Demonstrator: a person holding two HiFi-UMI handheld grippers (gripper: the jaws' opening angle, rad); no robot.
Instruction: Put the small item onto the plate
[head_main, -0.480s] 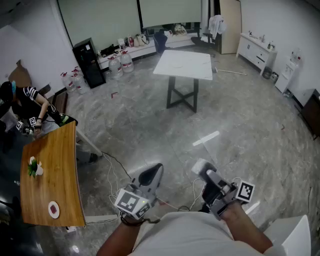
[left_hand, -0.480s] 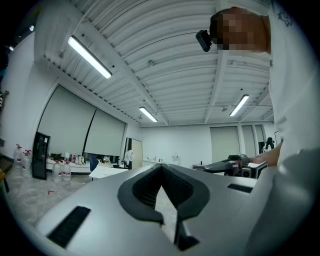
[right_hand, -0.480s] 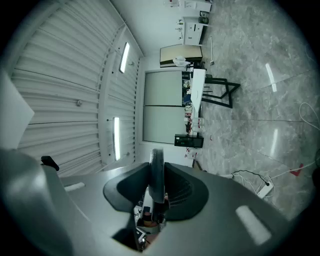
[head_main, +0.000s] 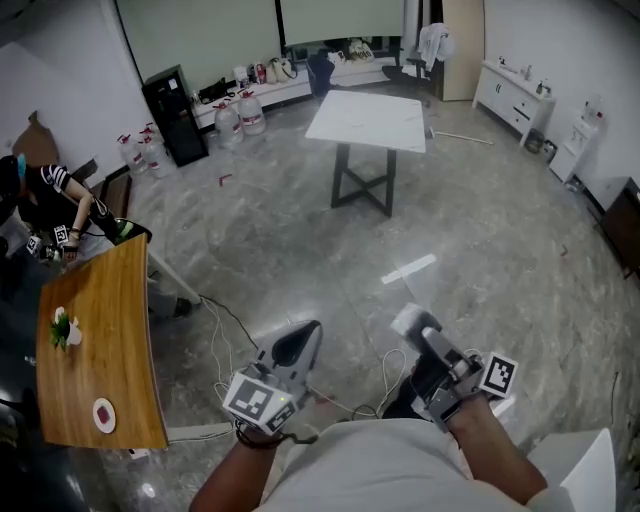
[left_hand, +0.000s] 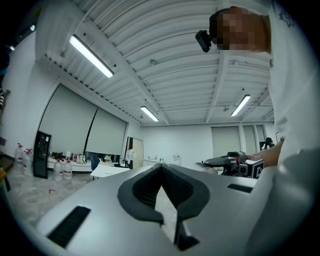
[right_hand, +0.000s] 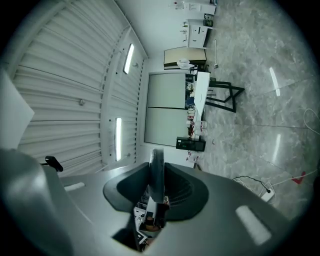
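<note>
**A:** Where's the small item (right_hand: 156, 170)?

**B:** Clamped in the right gripper (head_main: 420, 332), at 5 o'clock in the head view. In the right gripper view it's thin and pale, standing edge-on between the jaws, which press it from both sides.

**A:** And the left gripper (left_hand: 161, 169)?

**B:** At 7 o'clock, close to the person's body. Its jaws meet tip to tip with nothing between them.

**A:** The plate (head_main: 103, 415)?

**B:** At 8 o'clock, on the near end of the wooden table (head_main: 110, 300), well apart from both grippers. It's white with a dark red patch in the middle.

**A:** Anything else there?

**B:** A small plant (head_main: 62, 328) sits on the same table toward 9 o'clock. A white table (head_main: 368, 118) stands at 12 o'clock.
</note>
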